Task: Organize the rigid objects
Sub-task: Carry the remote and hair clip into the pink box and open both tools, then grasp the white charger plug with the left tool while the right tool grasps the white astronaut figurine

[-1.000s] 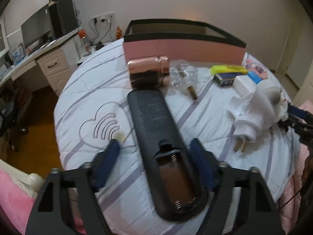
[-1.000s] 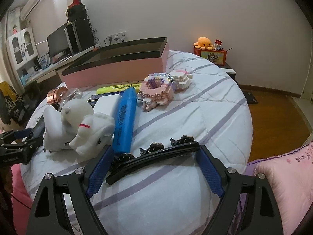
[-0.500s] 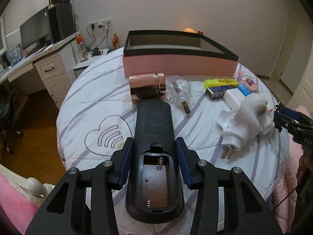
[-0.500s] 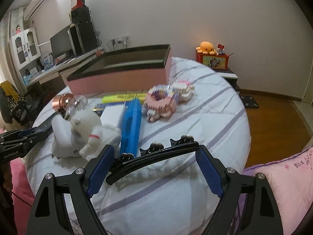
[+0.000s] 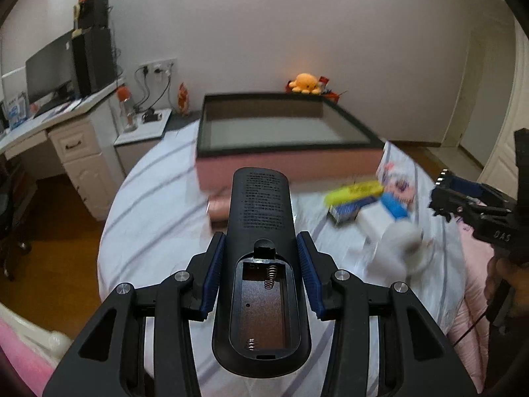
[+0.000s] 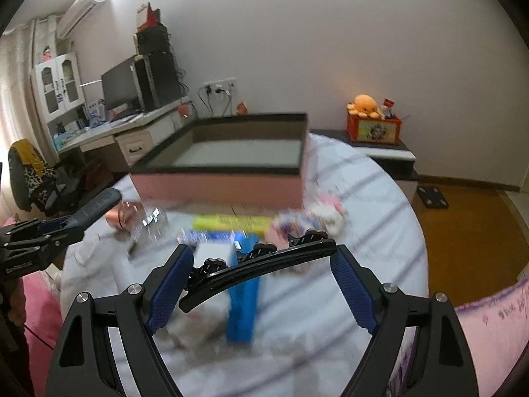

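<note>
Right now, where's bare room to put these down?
Inside the pink box, whose floor looks bare. Also the striped sheet left of the remote. Crowded in front of the box: yellow highlighter, blue marker, toys.

Left wrist view looks along its tongs (image 5: 261,274), angled down at the bed (image 5: 148,205), box (image 5: 281,125) at 12 o'clock. Right wrist view likewise; both share box (image 6: 231,152) and bed (image 6: 380,205).
</note>
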A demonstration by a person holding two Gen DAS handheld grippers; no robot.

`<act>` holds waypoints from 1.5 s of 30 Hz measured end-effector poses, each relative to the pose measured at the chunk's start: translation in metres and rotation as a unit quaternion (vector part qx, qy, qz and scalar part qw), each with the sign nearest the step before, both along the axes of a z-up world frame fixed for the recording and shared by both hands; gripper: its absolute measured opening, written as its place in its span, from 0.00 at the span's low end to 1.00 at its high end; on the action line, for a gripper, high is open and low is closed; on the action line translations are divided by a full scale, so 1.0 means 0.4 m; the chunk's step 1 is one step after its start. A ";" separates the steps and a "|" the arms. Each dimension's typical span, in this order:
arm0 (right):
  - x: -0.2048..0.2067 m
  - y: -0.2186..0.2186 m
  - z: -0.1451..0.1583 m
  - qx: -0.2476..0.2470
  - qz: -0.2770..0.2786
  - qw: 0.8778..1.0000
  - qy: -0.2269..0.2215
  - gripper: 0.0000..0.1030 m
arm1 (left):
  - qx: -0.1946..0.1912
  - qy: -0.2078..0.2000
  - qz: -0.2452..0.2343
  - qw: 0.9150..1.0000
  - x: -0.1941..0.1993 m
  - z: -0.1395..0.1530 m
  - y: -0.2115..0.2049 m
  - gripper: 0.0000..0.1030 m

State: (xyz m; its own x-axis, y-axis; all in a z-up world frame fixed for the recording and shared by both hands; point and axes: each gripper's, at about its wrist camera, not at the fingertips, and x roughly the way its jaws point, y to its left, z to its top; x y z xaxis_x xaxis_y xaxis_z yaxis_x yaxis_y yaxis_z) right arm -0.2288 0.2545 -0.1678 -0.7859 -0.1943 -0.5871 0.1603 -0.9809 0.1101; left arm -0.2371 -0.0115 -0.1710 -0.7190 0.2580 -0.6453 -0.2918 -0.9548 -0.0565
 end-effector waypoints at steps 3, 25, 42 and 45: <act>-0.058 -0.020 0.028 -0.003 0.020 1.000 0.005 0.84 | 0.006 0.014 -0.014 1.000 -0.053 0.036 0.023 0.43; -0.450 -0.107 -0.045 0.007 0.050 0.997 -0.064 0.85 | 0.006 -0.051 -0.009 0.999 -0.447 -0.050 0.095 0.43; -0.184 -0.050 0.152 0.002 0.006 0.999 0.043 1.00 | 0.009 0.062 0.053 0.997 -0.126 0.103 -0.058 1.00; -0.098 -0.035 0.180 -0.006 -0.004 0.998 0.058 1.00 | 0.019 0.070 0.054 0.996 -0.052 0.118 -0.076 1.00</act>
State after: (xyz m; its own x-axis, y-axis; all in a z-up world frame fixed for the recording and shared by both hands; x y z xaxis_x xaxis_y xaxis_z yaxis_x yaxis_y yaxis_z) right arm -0.2680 0.2403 -0.0960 -0.8503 -0.1950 -0.4888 0.1653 -0.9808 0.1037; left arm -0.2578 -0.0420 -0.1238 -0.8264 0.1960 -0.5279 -0.1944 -0.9791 -0.0592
